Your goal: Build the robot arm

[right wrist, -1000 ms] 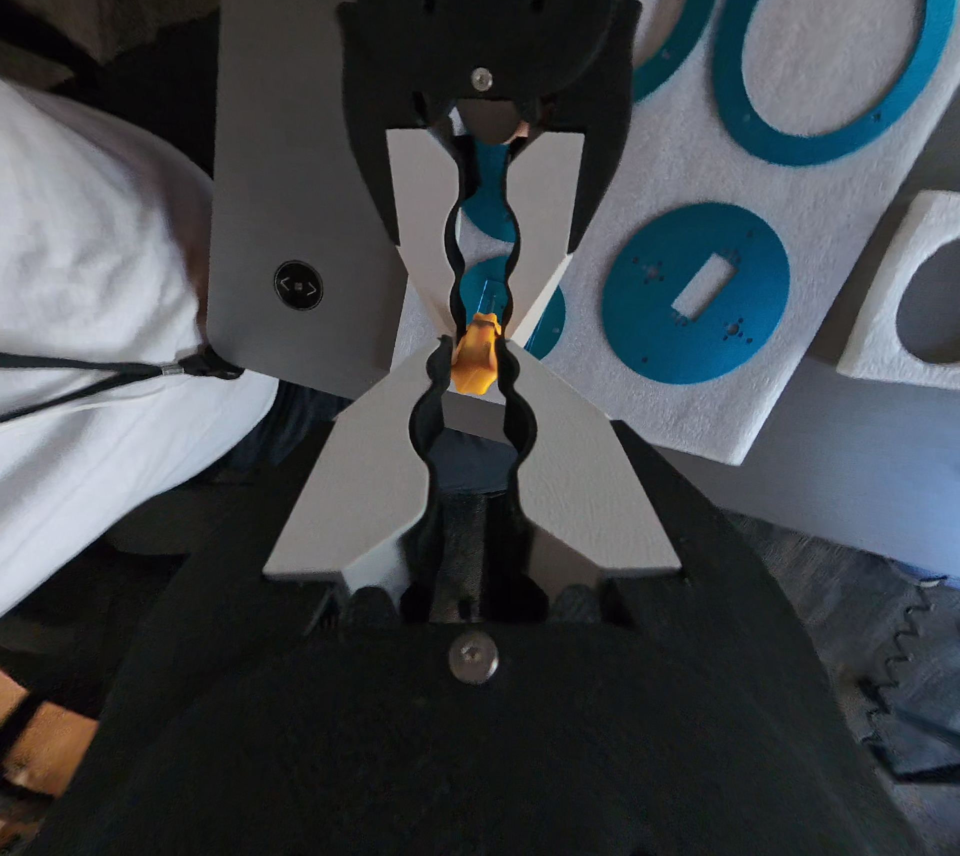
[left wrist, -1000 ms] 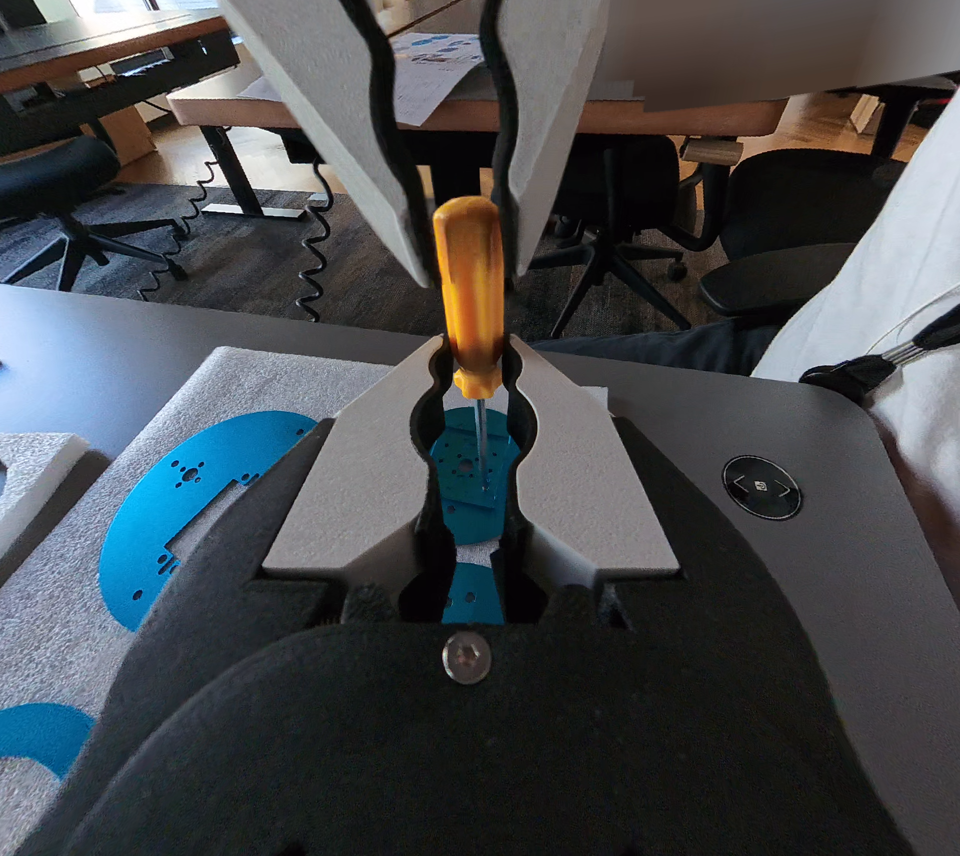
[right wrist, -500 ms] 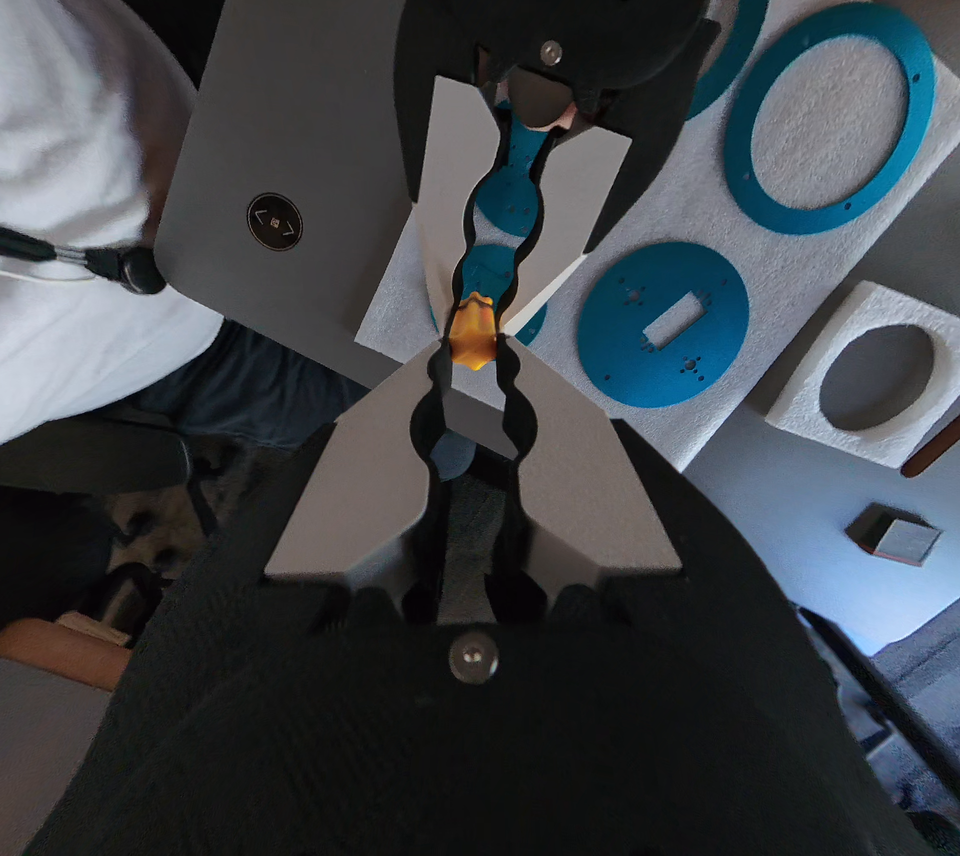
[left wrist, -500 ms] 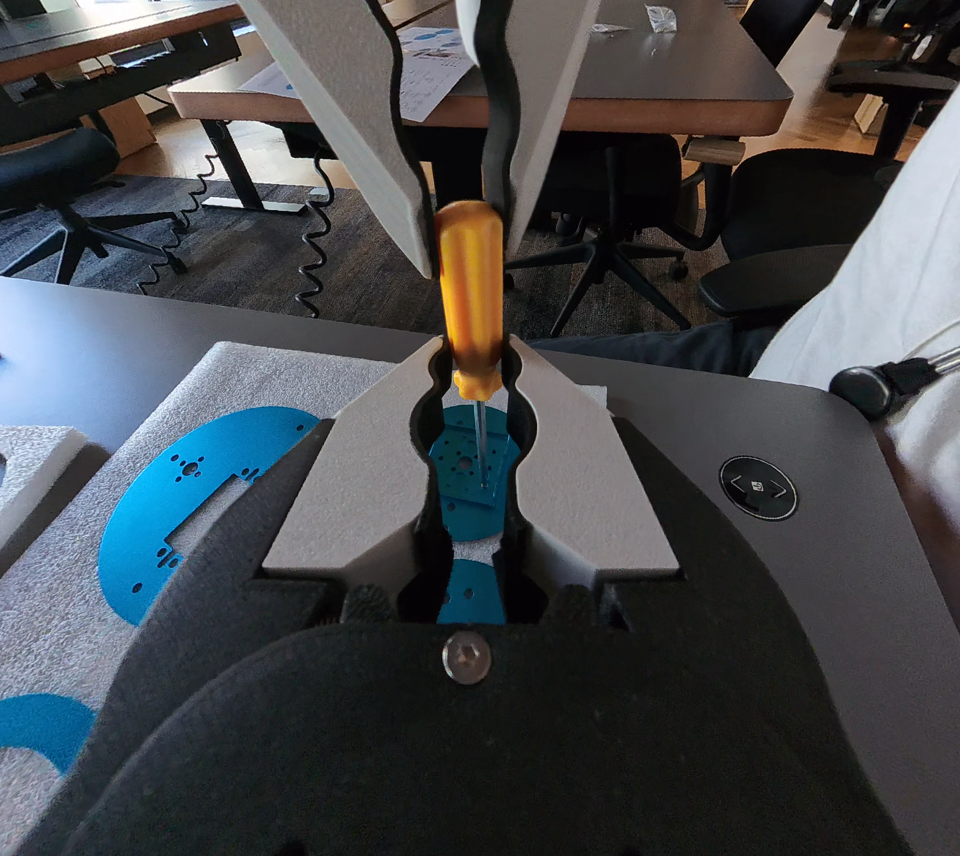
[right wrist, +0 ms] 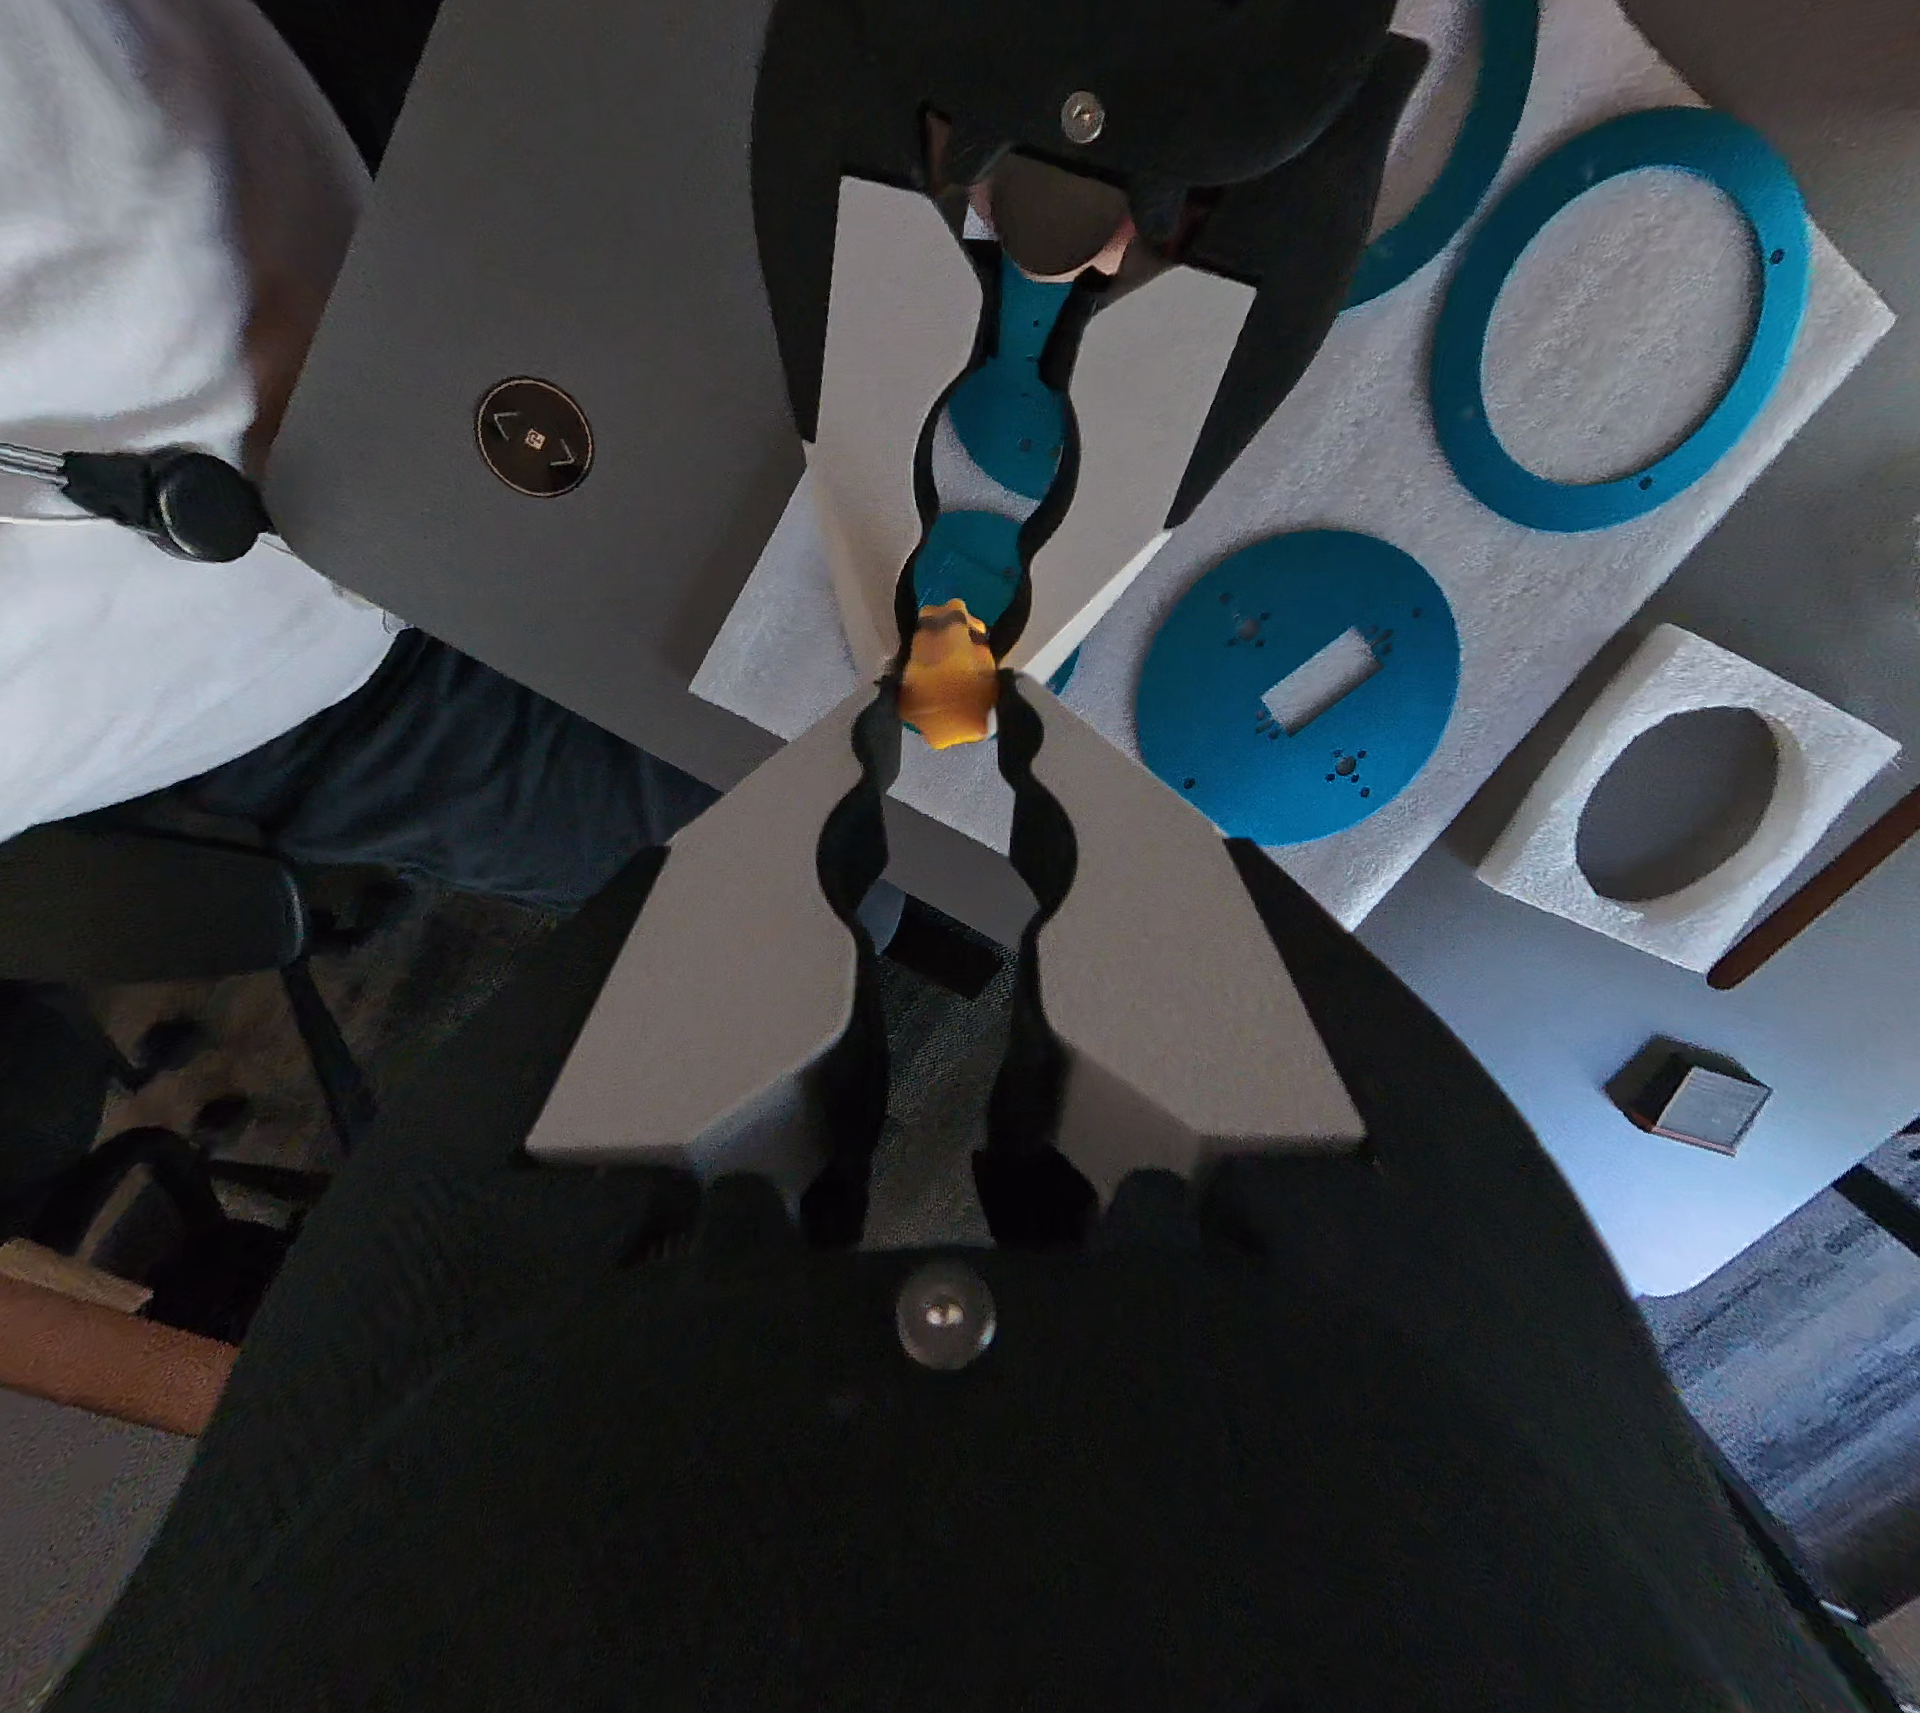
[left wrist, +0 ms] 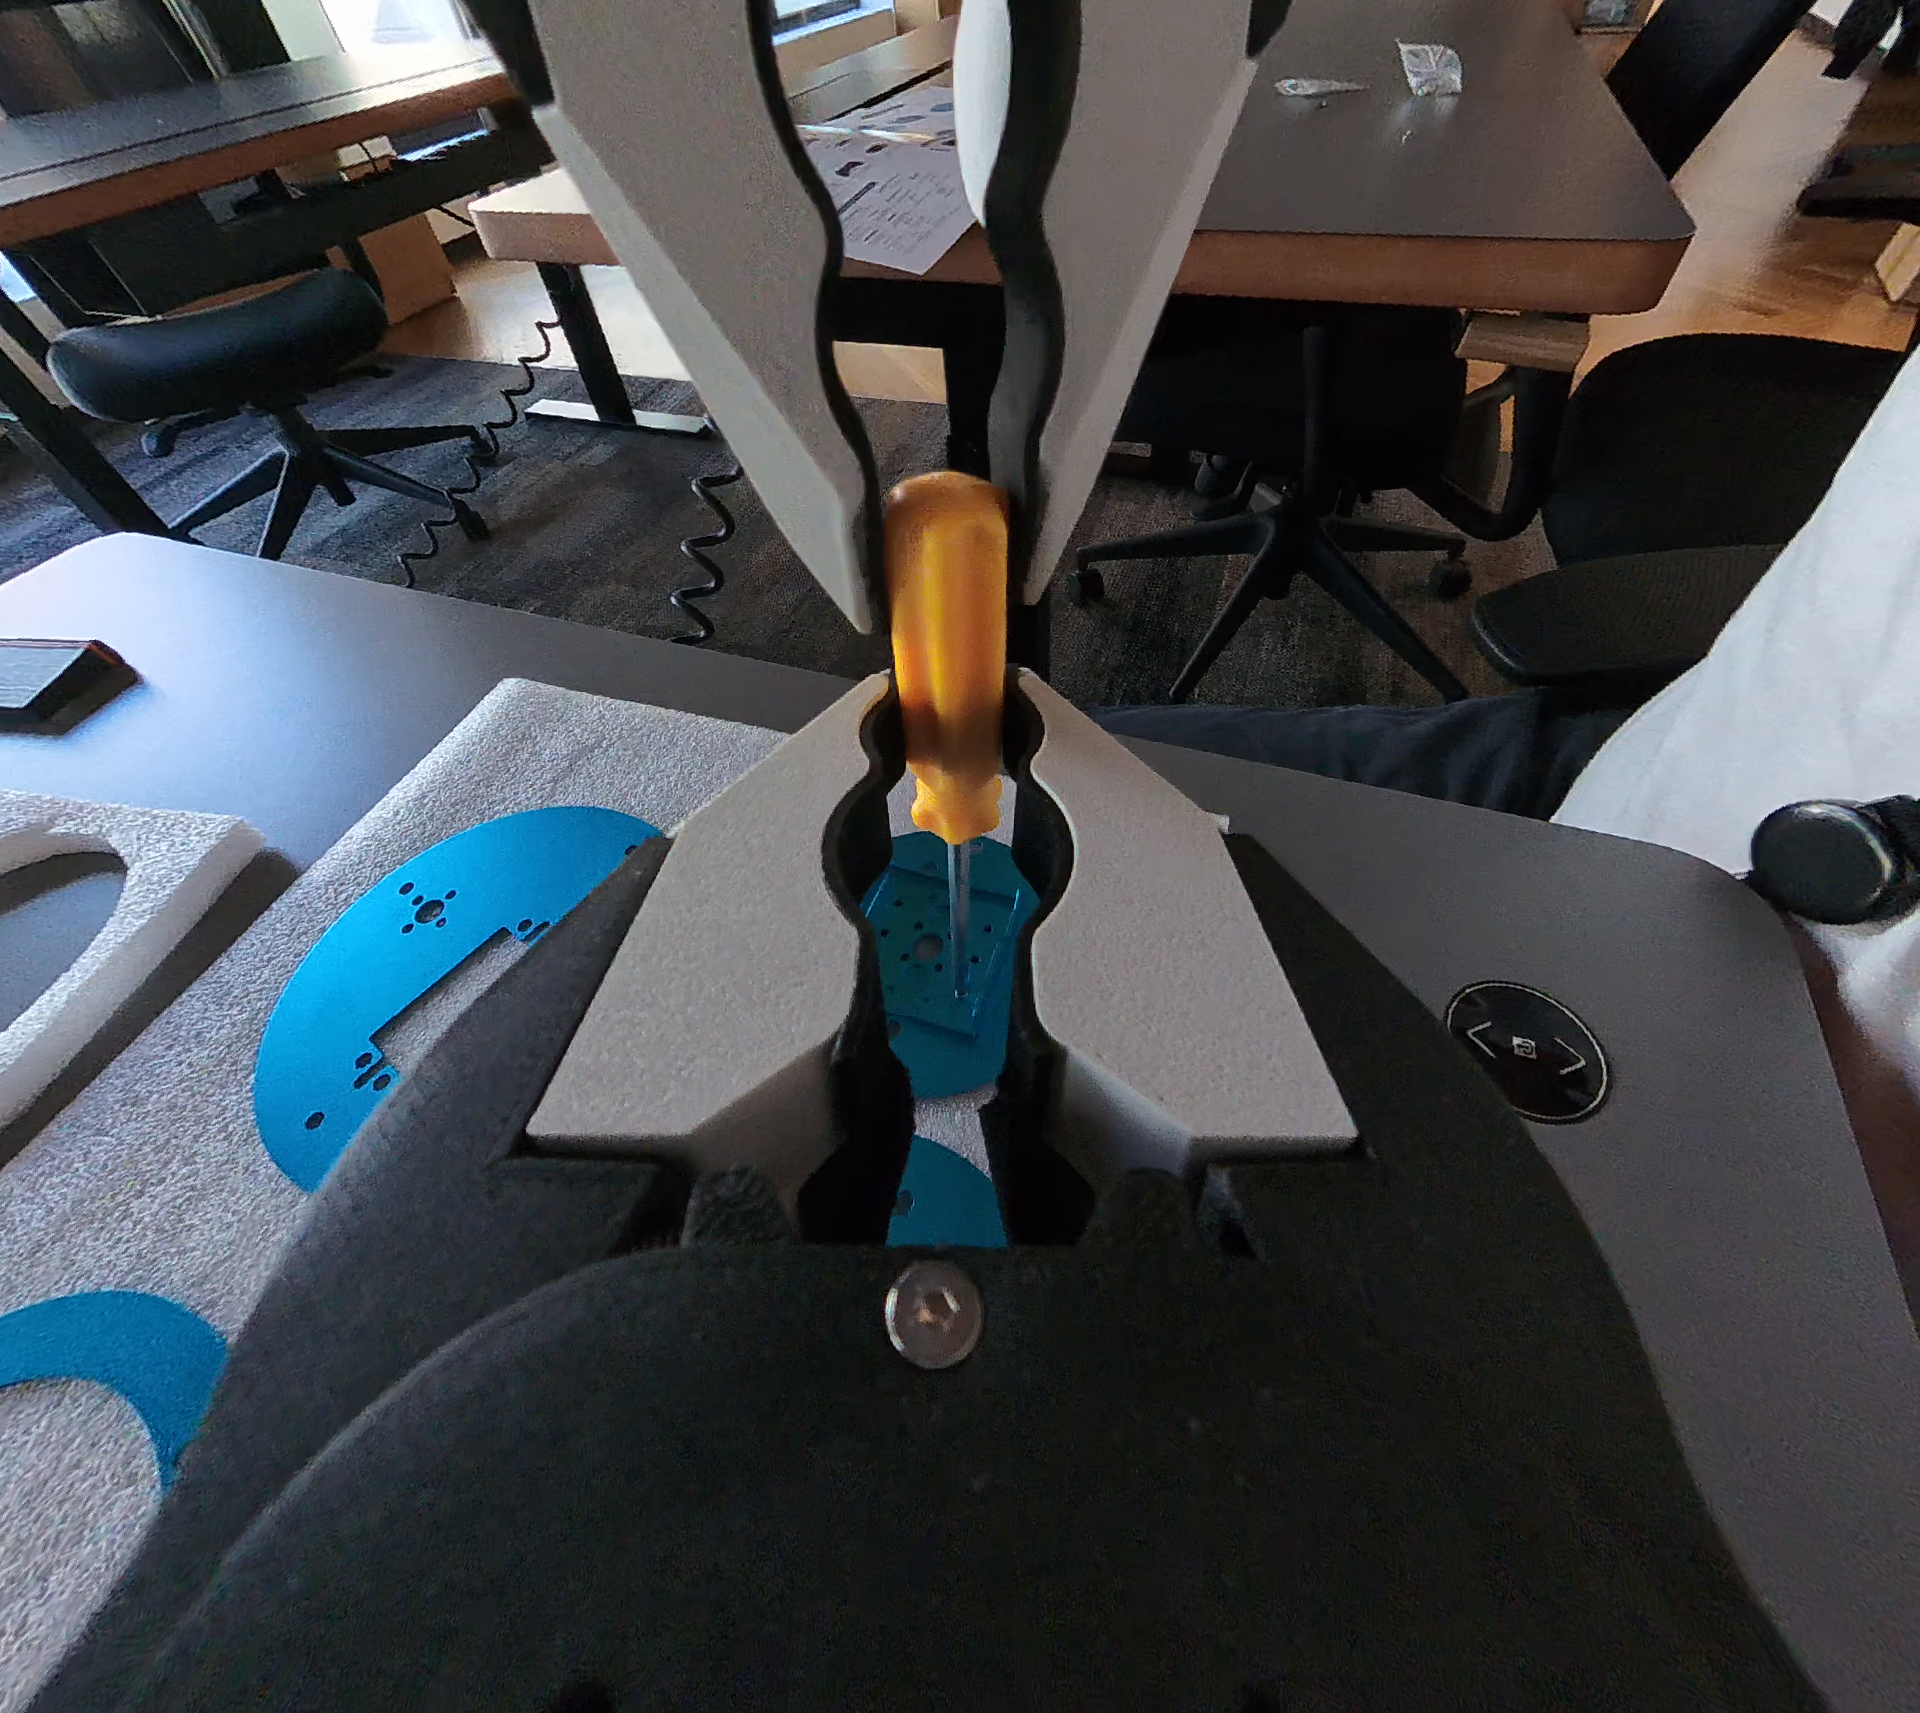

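An orange-handled screwdriver point(left wrist: 951, 624) stands upright with its thin shaft tip on a small blue square plate point(left wrist: 935, 946). The plate lies on a blue disc point(left wrist: 945, 1061) on a white foam sheet point(left wrist: 520, 759). My left gripper point(left wrist: 954, 692) is shut on the lower part of the handle. My right gripper point(left wrist: 951, 562) comes down from above and is shut on the top of the handle. In the right wrist view the right gripper point(right wrist: 943, 687) pinches the handle end point(right wrist: 940, 697) from above, with the left gripper's black body beyond it.
On the foam lie a blue disc with a rectangular slot point(right wrist: 1299, 687) and a blue ring point(right wrist: 1621, 323). A foam block with a round hole point(right wrist: 1683, 790) and a small dark box point(right wrist: 1683, 1107) sit on the grey table point(left wrist: 1558, 1351). A person in white point(left wrist: 1818, 624) sits at its edge. My left and right fingertips are right by each other. It is some 10 cm from my left tips to the blue disc point(left wrist: 945, 1061). My right wrist view point(right wrist: 971, 536) looks at it from another angle.
The right gripper has turned about the screwdriver's axis, still shut on the handle top. The left gripper stays shut on the lower handle and has hardly moved.
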The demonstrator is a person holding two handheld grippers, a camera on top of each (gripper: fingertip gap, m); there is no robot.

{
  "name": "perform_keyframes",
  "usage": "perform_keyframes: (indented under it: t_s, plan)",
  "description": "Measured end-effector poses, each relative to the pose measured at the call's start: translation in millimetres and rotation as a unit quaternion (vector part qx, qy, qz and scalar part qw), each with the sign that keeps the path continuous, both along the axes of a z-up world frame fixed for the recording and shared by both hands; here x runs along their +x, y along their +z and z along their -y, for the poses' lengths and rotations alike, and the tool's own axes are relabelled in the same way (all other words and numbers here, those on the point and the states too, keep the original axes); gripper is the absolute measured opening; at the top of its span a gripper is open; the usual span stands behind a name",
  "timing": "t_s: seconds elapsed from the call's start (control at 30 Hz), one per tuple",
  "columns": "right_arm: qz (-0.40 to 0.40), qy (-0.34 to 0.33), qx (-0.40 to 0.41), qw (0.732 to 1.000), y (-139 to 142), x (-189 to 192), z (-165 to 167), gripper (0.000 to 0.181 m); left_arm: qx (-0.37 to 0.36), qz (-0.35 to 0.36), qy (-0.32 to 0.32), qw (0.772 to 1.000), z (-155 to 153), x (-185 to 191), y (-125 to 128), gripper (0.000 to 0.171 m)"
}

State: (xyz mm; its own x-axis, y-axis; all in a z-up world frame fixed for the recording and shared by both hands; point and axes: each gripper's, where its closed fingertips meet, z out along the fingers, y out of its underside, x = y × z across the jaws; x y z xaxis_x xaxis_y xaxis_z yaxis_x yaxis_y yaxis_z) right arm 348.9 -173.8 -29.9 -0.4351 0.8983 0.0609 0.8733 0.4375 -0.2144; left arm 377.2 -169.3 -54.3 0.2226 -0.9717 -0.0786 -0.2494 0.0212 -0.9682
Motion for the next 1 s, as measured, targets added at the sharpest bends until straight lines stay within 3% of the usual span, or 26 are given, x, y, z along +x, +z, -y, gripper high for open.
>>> perform_keyframes:
  t_s: [0.17, 0.43, 0.57, 0.67, 0.77, 0.87, 1.0]
  plan:
    - [0.013, -0.046, -0.013, 0.999, 0, 0, -3, 0.017, -0.024, 0.007, 0.006, 1.000, -2, -1, 0, 0.017]
    - [0.003, -0.123, -0.033, 0.992, 0, -2, -7, 0.017, 0.001, 0.010, 0.090, 0.996, -7, -8, 1, 0.018]
    - [-0.003, -0.089, -0.032, 0.996, -2, -4, -1, 0.018, 0.002, 0.010, 0.082, 0.997, -3, -10, 1, 0.017]
    - [0.049, -0.068, -0.017, 0.996, -15, 9, 0, 0.019, 0.003, 0.016, 0.082, 0.996, -2, -11, 1, 0.017]
    - [0.022, -0.030, 0.005, 0.999, -14, -1, -2, 0.019, -0.001, 0.019, 0.079, 0.997, -2, -12, 1, 0.017]
    - [-0.012, -0.024, -0.017, 0.999, -2, -11, 3, 0.030, -0.004, 0.021, 0.079, 0.997, -3, -13, 1, 0.017]
    - [0.009, -0.030, -0.001, 1.000, -3, -7, -6, 0.022, -0.003, 0.021, 0.080, 0.997, -3, -13, 1, 0.017]
